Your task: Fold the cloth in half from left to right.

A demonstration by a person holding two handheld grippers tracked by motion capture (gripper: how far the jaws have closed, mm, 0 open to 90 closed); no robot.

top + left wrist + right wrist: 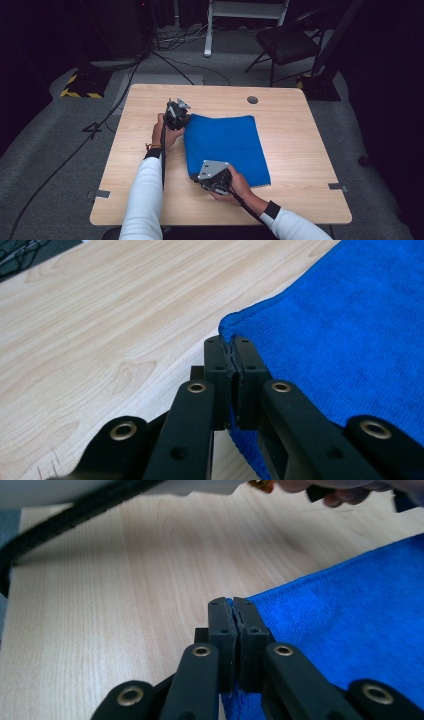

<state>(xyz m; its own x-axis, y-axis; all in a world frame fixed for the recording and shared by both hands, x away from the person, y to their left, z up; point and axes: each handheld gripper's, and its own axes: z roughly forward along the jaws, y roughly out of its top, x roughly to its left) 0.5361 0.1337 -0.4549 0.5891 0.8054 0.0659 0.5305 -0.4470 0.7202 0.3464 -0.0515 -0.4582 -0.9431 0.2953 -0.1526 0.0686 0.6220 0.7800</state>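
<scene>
Both tongs, left (233,352) and right (234,611), pinch towel (225,145) corners on its left edge; lift evenly, keep edge taut.

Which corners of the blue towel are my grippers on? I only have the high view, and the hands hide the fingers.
Observer: The left gripper is clamped on the towel at its far left corner, with the hem pinched between the fingers.
Operator: And the right one?
Observer: The right gripper is shut on the near left corner, with blue cloth running up between its fingers.
Operator: Is the cloth lifted off the table at either one?
Observer: In both gripper views the towel around the fingers lies flat on the wooden table; I can't tell if the pinched edge itself is raised.
</scene>
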